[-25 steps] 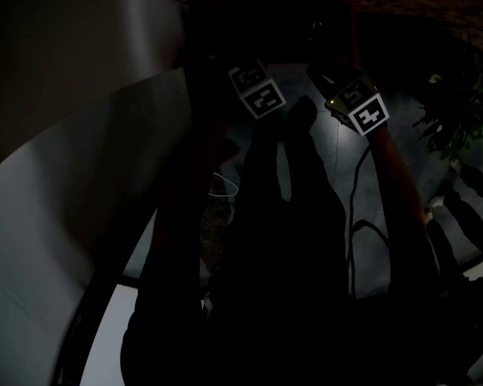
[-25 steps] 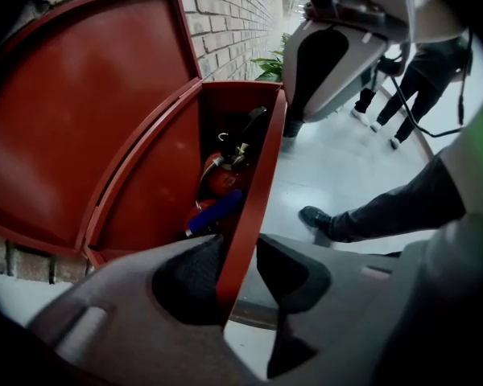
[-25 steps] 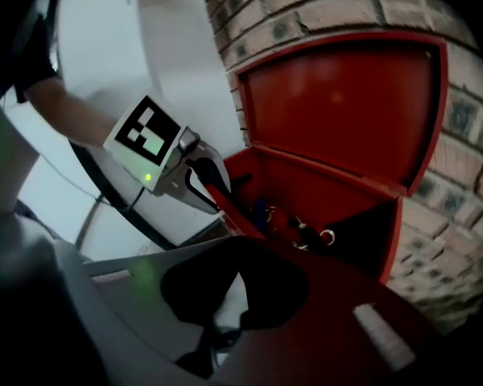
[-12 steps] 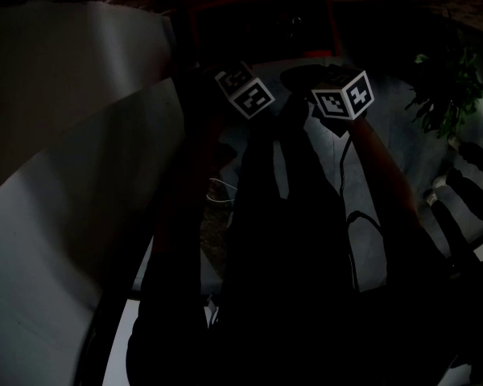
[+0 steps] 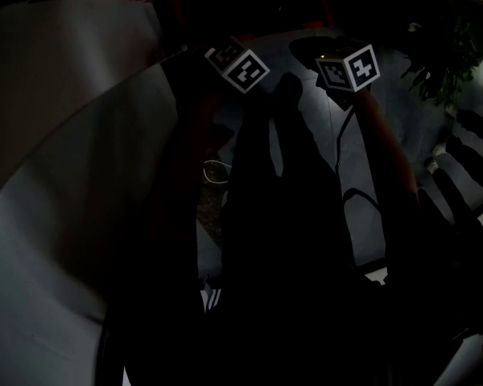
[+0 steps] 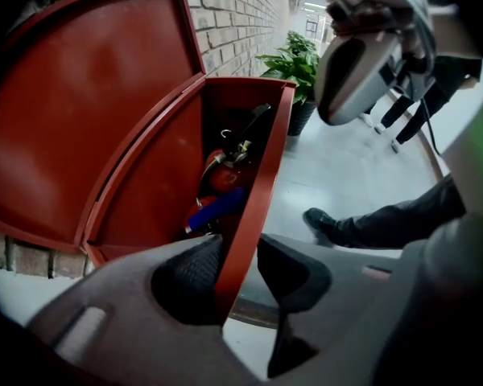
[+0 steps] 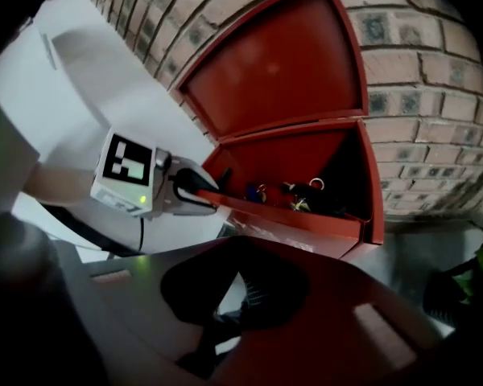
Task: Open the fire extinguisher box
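The right gripper (image 7: 235, 288) has rolled about its pointing axis. Its marker cube (image 5: 348, 67) has turned with it, faces now side by side.

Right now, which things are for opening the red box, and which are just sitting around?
For the job:
fire extinguisher box, lid already up
front wall, pinched by the left gripper
right gripper, shut and empty

Just around:
extinguisher inside the box
potted plant
brick wall
a person's shoe
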